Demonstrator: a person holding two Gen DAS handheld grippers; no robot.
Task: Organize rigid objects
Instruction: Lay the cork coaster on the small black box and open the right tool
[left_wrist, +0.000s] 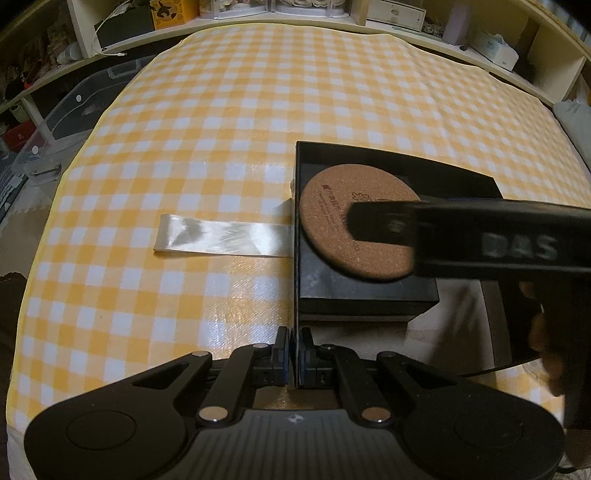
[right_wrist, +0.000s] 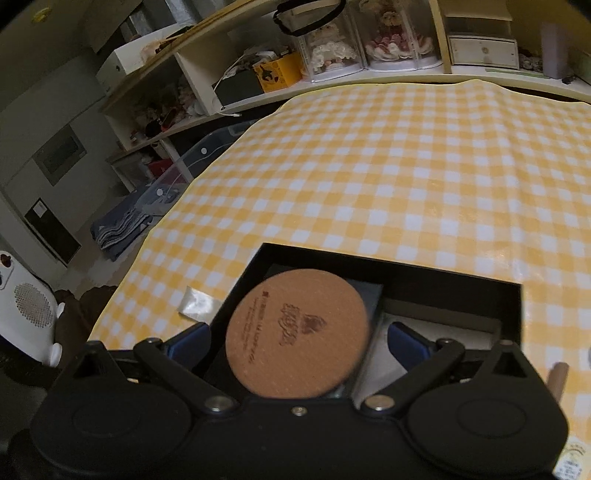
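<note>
The cork coaster (right_wrist: 297, 334) lies in the black box (left_wrist: 364, 299); left gripper (left_wrist: 294, 349) pinches the box's wall, right gripper (right_wrist: 295, 345) gapes empty, and the lid looks left to do.

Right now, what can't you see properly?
- Coaster print: left view, right gripper covers part; right view, blurred.
- Box floor: both views, Coaster hides most.
- Wooden stick: right view, cut off behind the gripper body.
- Whether Coaster touches Box: unclear in both views.
</note>
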